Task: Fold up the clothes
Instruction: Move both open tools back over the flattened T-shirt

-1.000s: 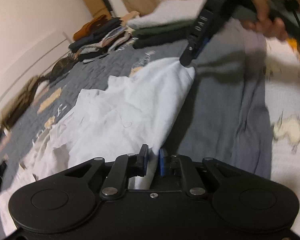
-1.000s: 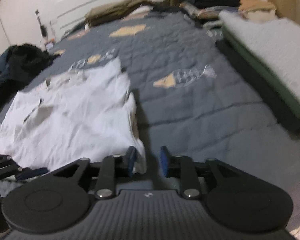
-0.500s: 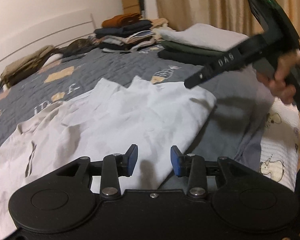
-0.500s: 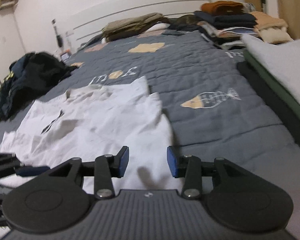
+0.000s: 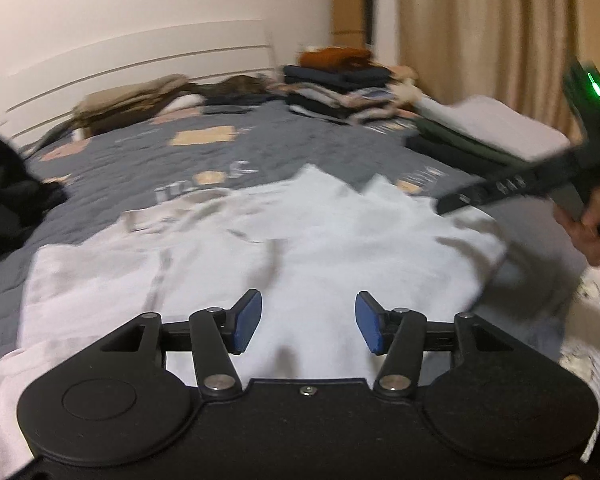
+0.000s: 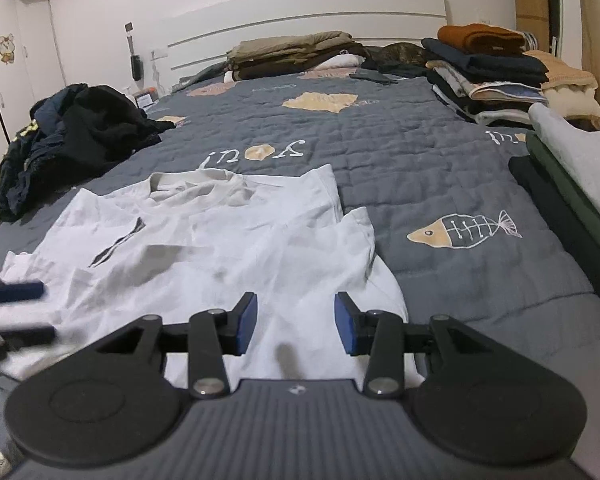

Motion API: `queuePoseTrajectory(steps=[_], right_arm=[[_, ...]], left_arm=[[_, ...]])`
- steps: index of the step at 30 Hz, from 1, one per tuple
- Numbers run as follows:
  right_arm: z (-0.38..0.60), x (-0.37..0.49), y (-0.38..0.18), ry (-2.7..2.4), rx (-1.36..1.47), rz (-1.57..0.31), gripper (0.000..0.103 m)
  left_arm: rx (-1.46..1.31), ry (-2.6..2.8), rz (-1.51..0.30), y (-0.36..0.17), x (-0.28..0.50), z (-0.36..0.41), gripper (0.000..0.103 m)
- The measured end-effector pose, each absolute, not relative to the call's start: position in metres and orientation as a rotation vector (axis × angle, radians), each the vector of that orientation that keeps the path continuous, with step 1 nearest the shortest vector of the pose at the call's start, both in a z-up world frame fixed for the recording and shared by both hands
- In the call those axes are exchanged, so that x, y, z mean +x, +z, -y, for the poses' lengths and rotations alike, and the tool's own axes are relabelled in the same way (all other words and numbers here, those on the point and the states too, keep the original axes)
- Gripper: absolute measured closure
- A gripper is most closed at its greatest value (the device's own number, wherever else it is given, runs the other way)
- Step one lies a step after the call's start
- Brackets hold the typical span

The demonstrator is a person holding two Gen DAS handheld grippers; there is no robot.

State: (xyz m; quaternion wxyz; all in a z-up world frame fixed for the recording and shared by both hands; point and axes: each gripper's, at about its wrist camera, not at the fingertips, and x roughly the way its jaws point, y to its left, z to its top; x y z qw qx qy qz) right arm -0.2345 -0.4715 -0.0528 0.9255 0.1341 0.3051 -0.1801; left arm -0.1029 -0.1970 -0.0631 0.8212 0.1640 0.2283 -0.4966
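White cotton T-shirt (image 6: pixel 204 248), with a ribbed collar and a small dark chest mark, lies spread and wrinkled on the grey quilted bedspread (image 6: pixel 400 160) of the bed, collar toward the white headboard (image 6: pixel 308 28) and hem toward the viewer; its long axis therefore runs straight away from both claws. One side is already turned in over the body, giving a doubled edge on the side facing the fish print. Left claw (image 5: pixel 308 322) hovers above the near hem with its blue pads (image 5: pixel 247 322) apart and opening, nothing between them. Right claw (image 6: pixel 296 324) hangs over the near corner of the shirt on the fish-print side, pads parted and empty; in the left wrist view its body crosses the far right, held by a hand (image 5: pixel 590 224). Each claw has cloth directly ahead and below, so neither is clearly the nearer; the right sits closer to the folded edge, the left closer to the flat, unfolded side. Judged from this layout, the fold is part done, and the coming move probably turns on taking the hem and carrying it along the long axis toward the collar. Stacks of folded garments (image 6: pixel 488 76) stand near the headboard, and a dark heap of unfolded clothes (image 6: pixel 72 136) lies well apart at the left edge.
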Motion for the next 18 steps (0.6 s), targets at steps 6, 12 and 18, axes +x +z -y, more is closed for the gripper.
queuePoseTrajectory(steps=[6,12,18], right_arm=[[0.472,-0.22,-0.054,-0.383,0.251,-0.636,0.061],[0.465,-0.206,-0.058,-0.368,0.242,-0.657,0.061],[0.454,-0.192,-0.057,-0.347,0.234,-0.656,0.061]], left_arm=[[0.281,-0.886,-0.513,-0.047,-0.052,0.151,0.05],[0.235,-0.728,-0.559,-0.042,-0.007,0.097,0.05],[0.214,-0.631,-0.601,-0.047,0.019,0.066,0.05]])
